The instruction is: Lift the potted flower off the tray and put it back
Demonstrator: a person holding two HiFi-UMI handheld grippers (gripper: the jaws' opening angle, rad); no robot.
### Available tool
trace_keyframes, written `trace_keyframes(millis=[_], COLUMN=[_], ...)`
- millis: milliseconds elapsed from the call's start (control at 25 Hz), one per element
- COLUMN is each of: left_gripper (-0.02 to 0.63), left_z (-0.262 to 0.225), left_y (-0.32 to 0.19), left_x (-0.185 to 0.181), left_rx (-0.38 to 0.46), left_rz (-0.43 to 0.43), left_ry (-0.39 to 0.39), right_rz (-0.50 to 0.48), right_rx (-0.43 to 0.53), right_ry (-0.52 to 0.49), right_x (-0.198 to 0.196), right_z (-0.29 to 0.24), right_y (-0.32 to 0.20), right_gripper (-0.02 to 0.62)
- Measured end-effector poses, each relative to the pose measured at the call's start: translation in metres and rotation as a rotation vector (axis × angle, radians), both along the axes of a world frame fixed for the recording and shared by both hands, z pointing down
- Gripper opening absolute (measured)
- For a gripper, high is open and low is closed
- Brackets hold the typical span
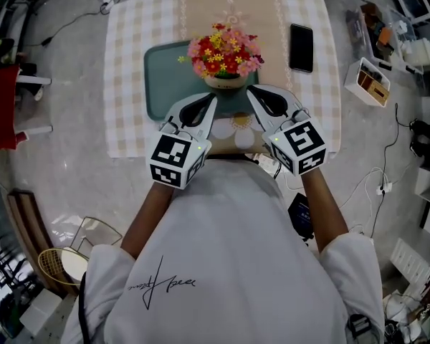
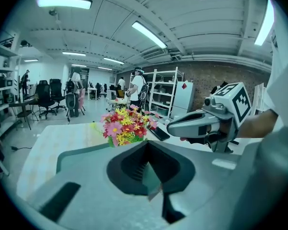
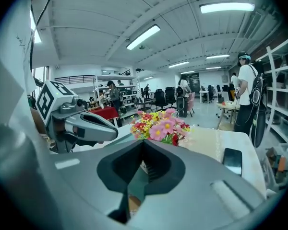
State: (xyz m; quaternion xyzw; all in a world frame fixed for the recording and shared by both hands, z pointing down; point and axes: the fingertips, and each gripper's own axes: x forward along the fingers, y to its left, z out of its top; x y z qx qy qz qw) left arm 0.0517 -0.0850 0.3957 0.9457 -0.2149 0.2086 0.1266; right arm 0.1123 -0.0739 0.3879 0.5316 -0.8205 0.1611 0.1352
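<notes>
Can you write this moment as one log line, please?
potted flower: over tray, lifted or not unclear | left gripper: shut, tip at its left | right gripper: shut, tip at its right

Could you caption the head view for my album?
Left claw and right claw, both shut, near potted flower on tray.

From the person's head, steeply down over the whole worktop (image 1: pixel 129 63), with the left tongs (image 1: pixel 212 100) and right tongs (image 1: pixel 251 92) close beneath the lens. From a mount riding on each pair, right behind it and low, along the tongs across the worktop toward the far edge and the room beyond. Shared by all three: the potted flower (image 1: pixel 224 56) and the phone (image 1: pixel 301 47) near the far right corner; from either pair, the other pair alongside too.
</notes>
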Motion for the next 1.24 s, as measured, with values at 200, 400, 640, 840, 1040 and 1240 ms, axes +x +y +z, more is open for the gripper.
trace_keyframes(millis=[200, 400, 640, 840, 1040, 1240], left_gripper=[-0.002, 0.0, 0.002, 0.005, 0.005, 0.005], left_z=[-0.011, -0.017, -0.014, -0.015, -0.018, -0.016], left_y=[0.004, 0.008, 0.016, 0.028, 0.029, 0.024], left_x=[-0.006, -0.011, -0.017, -0.018, -0.02, -0.023], left_rx=[-0.008, -0.026, -0.006, -0.024, -0.038, -0.047], left_rz=[-0.005, 0.0, 0.004, 0.035, 0.042, 0.025], left_ry=[0.046, 0.082, 0.073, 0.079, 0.104, 0.117], right_rz=[-0.038, -0.045, -0.076, -0.085, -0.122, -0.144], right_rx=[0.016, 0.012, -0.007, -0.015, -0.026, 0.038], right_ry=[0.069, 0.057, 0.06, 0.07, 0.064, 0.062], right_x=[-0.013, -0.023, -0.037, -0.048, -0.059, -0.065], right_z=[-0.005, -0.007, -0.003, -0.006, -0.006, -0.017], right_y=[0.006, 0.011, 0.019, 0.026, 0.03, 0.023], right_gripper=[0.005, 0.004, 0.005, 0.003, 0.005, 0.005])
